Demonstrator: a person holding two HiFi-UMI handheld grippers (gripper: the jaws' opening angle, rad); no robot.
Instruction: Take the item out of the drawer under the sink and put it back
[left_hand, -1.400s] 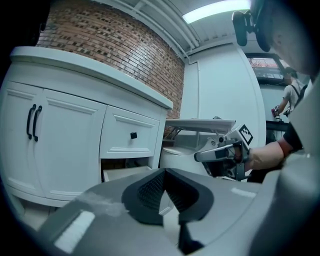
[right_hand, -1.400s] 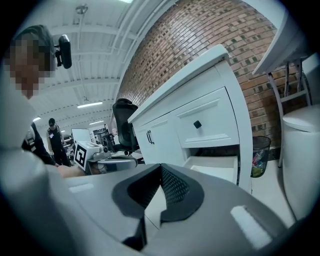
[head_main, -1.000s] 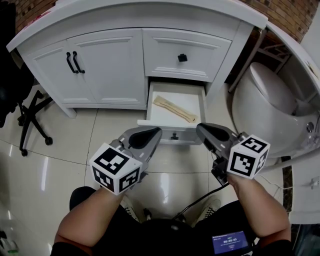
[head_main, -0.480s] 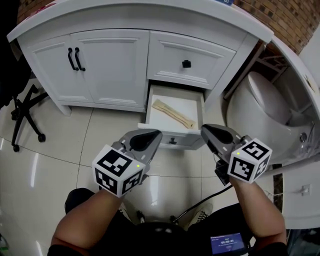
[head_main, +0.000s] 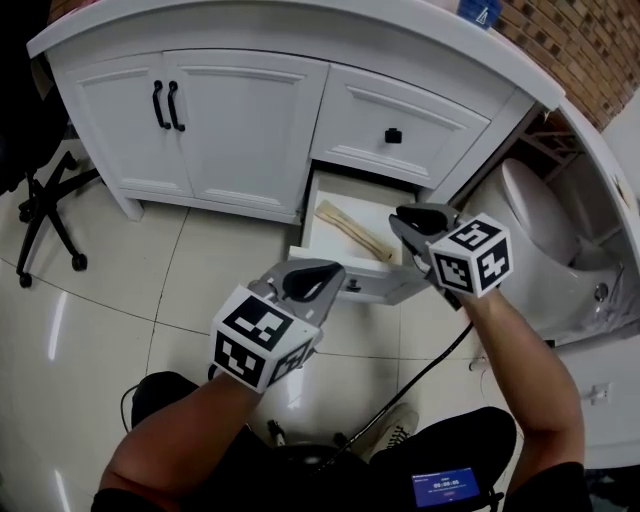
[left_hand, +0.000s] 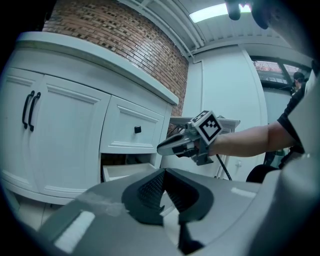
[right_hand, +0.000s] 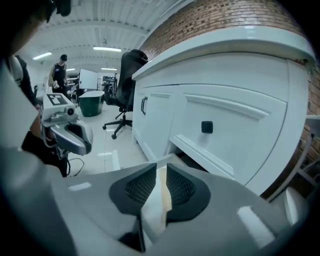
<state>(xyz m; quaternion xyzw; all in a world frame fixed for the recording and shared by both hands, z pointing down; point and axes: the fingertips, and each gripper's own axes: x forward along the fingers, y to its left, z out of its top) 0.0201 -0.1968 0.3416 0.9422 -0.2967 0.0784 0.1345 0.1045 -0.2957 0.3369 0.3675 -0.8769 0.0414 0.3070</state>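
Head view: white cabinet across the top of the frame, double doors with black handles at upper left, a shut upper drawer with a black knob at upper centre. Below it the lower drawer stands pulled open, centre of frame.

Task item: wooden stick lies flat on the drawer bottom, on a diagonal from the upper left to the lower right of the drawer. Nothing touches it.

Right gripper: held over the right side of the open drawer, tips pointing left across it, just beside the stick's lower right end. Right gripper view: jaws stand a narrow gap apart with nothing clamped. White drawer surface and a tan strip show through the gap.

Left gripper: lower centre of frame, over the floor just in front of the drawer front, clear of it. Left gripper view: jaws closed, pads meeting at the tip, nothing between them. The right gripper shows beyond, at frame centre.

Surroundings: toilet at right edge, office chair at left edge, glossy tile floor.
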